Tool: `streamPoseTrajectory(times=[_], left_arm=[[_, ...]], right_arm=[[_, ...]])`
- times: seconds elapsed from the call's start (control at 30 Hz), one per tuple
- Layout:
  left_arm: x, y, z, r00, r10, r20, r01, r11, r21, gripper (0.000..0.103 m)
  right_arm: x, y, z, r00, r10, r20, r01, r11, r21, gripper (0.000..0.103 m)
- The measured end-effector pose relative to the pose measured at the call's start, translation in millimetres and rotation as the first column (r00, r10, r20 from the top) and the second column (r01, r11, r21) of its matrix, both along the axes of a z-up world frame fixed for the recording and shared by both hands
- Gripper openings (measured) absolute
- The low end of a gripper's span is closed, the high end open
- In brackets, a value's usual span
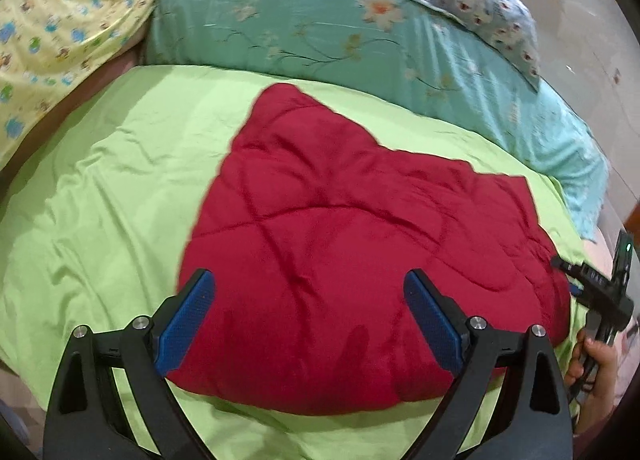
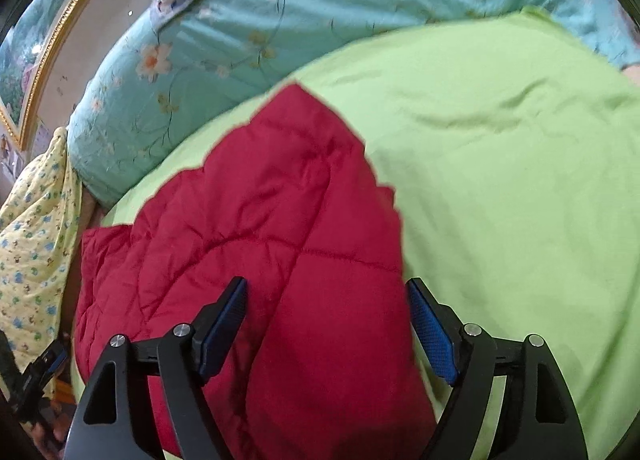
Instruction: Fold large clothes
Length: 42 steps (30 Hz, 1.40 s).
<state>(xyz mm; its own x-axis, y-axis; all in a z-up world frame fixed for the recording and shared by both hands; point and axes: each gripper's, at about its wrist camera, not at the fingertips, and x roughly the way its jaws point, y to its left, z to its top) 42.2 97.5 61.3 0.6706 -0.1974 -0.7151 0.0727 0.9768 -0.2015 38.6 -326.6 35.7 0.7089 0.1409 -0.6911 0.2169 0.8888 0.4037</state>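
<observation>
A red quilted padded garment lies folded in a thick bundle on a light green sheet. It also shows in the right wrist view. My left gripper is open and hovers over the garment's near edge, nothing between its blue pads. My right gripper is open above the garment's right side, straddling its edge, with nothing held. The right gripper also shows at the right edge of the left wrist view, held in a hand beside the garment.
A teal floral quilt is bunched along the far side of the bed. A yellow printed blanket lies at far left, a blue-grey patterned pillow at far right. A gold picture frame hangs on the wall.
</observation>
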Motion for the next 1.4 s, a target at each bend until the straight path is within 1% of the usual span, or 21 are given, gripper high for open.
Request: streamPoseTrajectory(times=[0.07,0.13,0.2,0.37,0.43,0.6,0.67,0.73,0.8,0.9,0.97,1.1,1.2,1.3,1.4], left_arm=[[-2.0,-10.1,0.6,1.000,-0.025,0.000,0.025,1.000,0.008,0.096],[-3.6,-18.8,0.3,0.999,-0.049,-0.003,0.049,0.999,0.008,0.096],[-4.8,-26.4,-0.4,0.998,-0.070,-0.008,0.070,0.997,0.012,0.096],[-10.1,-42.1,1.8,0.993,-0.115,-0.003,0.115,0.993,0.026,0.096],[-9.1,-47.2,0.3,0.991,-0.137,-0.011,0.137,0.990,0.031,0.097],[-0.7,-60.5,-16.8,0.986,-0.154,-0.057,0.157,0.985,0.068,0.097],[6.7,-63.5,-30.5,0.986,-0.137,-0.095,0.147,0.984,0.101,0.097],[10.5,-63.9,-39.0,0.985,-0.136,-0.105,0.147,0.983,0.106,0.099],[11.8,-63.4,-41.0,0.985,-0.135,-0.106,0.146,0.983,0.108,0.100],[17.4,-64.8,-39.8,0.985,-0.134,-0.110,0.147,0.982,0.120,0.103],[25.9,-63.9,-39.1,0.986,-0.122,-0.118,0.135,0.984,0.115,0.103],[43.1,-64.8,-37.8,0.987,-0.093,-0.130,0.108,0.988,0.112,0.103],[59.0,-69.5,-37.3,0.988,-0.085,-0.128,0.103,0.985,0.139,0.103],[83.4,-68.2,-38.3,0.988,-0.059,-0.140,0.080,0.986,0.145,0.103],[113.7,-63.3,-39.2,0.987,-0.013,-0.162,0.038,0.988,0.152,0.103]], right_arm=[[-9.3,1.4,15.5,0.999,-0.011,0.044,0.012,0.999,-0.031,0.081],[-14.5,7.7,28.2,0.997,0.001,0.078,0.003,0.999,-0.048,0.081],[-14.5,16.9,34.6,0.996,0.035,0.083,-0.030,0.998,-0.057,0.081],[-9.3,49.4,33.7,0.987,0.150,0.053,-0.145,0.985,-0.092,0.081],[-5.9,66.1,31.2,0.979,0.201,0.035,-0.195,0.973,-0.123,0.081],[5.6,95.0,19.1,0.954,0.299,-0.013,-0.297,0.940,-0.168,0.081],[13.2,101.6,7.6,0.951,0.306,-0.052,-0.310,0.929,-0.201,0.081],[20.2,105.2,-2.7,0.950,0.303,-0.071,-0.311,0.922,-0.230,0.081],[24.9,105.3,-6.8,0.952,0.297,-0.068,-0.304,0.918,-0.254,0.083],[36.1,105.7,-8.1,0.952,0.293,-0.084,-0.305,0.913,-0.270,0.084],[44.5,106.9,-8.9,0.951,0.293,-0.096,-0.308,0.909,-0.282,0.084],[62.9,106.4,-10.0,0.952,0.280,-0.122,-0.304,0.909,-0.284,0.084],[72.0,102.5,-9.2,0.953,0.271,-0.137,-0.299,0.914,-0.275,0.084],[80.3,98.3,-7.6,0.954,0.261,-0.145,-0.291,0.922,-0.256,0.084],[88.7,93.1,-8.5,0.958,0.248,-0.146,-0.279,0.926,-0.255,0.084]])
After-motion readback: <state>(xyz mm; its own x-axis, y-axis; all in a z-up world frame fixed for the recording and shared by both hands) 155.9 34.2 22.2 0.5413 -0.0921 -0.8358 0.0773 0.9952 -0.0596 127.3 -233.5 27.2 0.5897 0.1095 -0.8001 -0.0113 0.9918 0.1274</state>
